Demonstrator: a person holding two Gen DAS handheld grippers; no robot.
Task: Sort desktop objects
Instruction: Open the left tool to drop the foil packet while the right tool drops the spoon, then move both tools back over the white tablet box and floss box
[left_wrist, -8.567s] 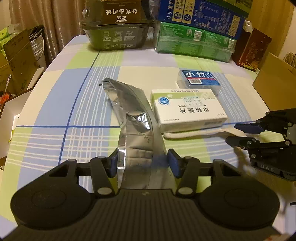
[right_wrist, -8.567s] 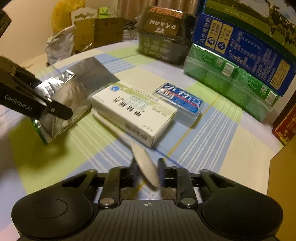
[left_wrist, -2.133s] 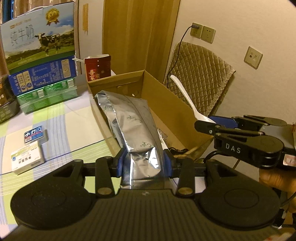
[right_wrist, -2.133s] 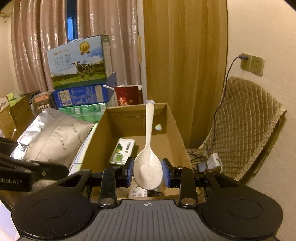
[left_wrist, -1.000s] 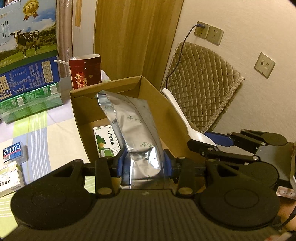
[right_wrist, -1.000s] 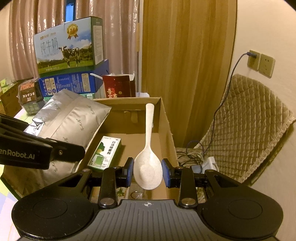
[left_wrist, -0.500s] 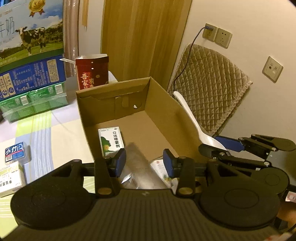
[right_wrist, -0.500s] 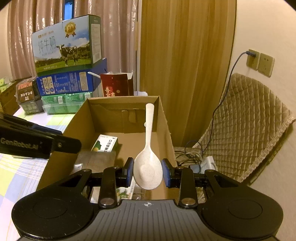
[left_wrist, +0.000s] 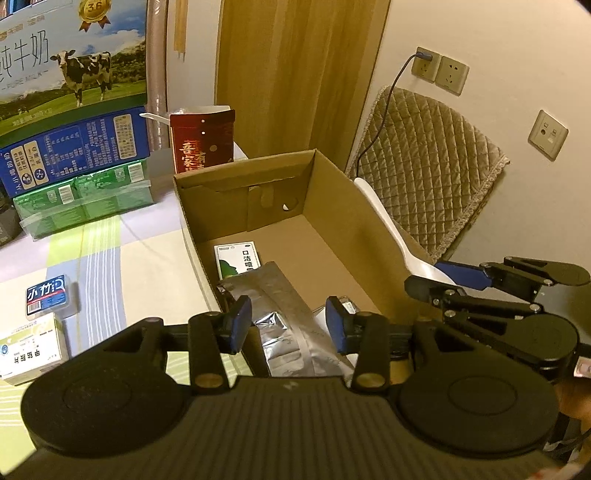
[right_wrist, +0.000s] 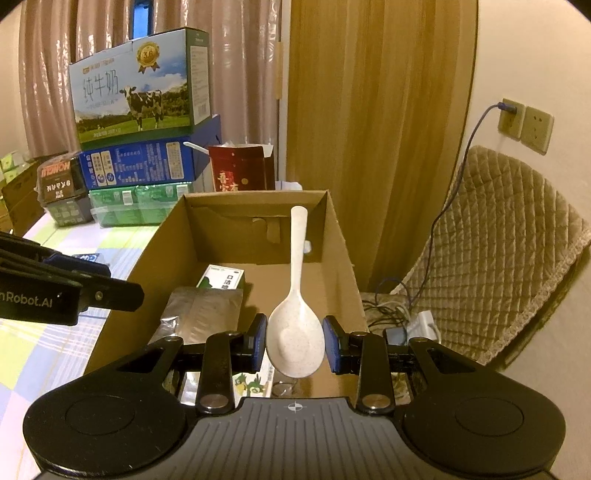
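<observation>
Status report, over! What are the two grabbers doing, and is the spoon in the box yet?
Left gripper open, silver pouch dropped in cardboard box. Right gripper shut on white spoon, above box. Nothing blocking.

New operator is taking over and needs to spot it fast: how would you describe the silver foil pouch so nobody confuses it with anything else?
Start at the open cardboard box at the table's edge. On its floor along the left wall lies the silver foil pouch, flat, its far end next to the small green-and-white carton. It is the only shiny, crinkled, unprinted item in there.
</observation>
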